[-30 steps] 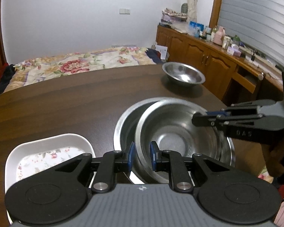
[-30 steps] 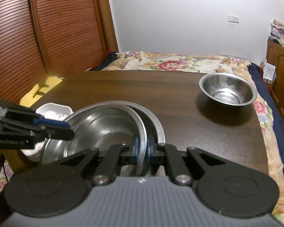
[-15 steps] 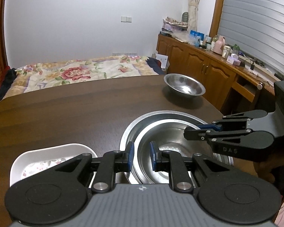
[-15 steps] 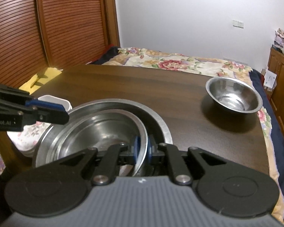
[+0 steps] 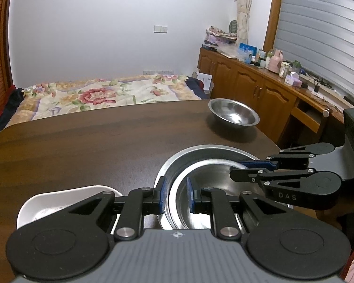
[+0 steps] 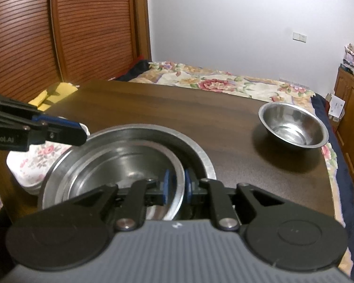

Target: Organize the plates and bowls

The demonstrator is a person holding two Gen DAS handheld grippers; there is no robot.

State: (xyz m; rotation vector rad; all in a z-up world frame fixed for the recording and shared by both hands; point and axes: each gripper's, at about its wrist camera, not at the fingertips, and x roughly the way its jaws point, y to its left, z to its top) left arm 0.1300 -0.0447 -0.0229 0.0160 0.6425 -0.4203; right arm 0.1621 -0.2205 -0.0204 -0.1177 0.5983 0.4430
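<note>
Right wrist view: right gripper (image 6: 176, 187) fingers pinch the inner bowl (image 6: 120, 165) rim — apparently nested in the larger bowl (image 6: 200, 158); left gripper (image 5: 175, 194) open, straddling its opposite rim.

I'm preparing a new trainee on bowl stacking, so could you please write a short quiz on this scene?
1. How many steel bowls are on the table? A two; B three; C four.
2. True or false: the small bowl stands apart from the nested pair.
3. Fill in: the right tongs are shut on the rim of the ____ bowl.
Key: 1 B. 2 True. 3 inner, meaning the inner bowl that lies inside the large bowl.
</note>
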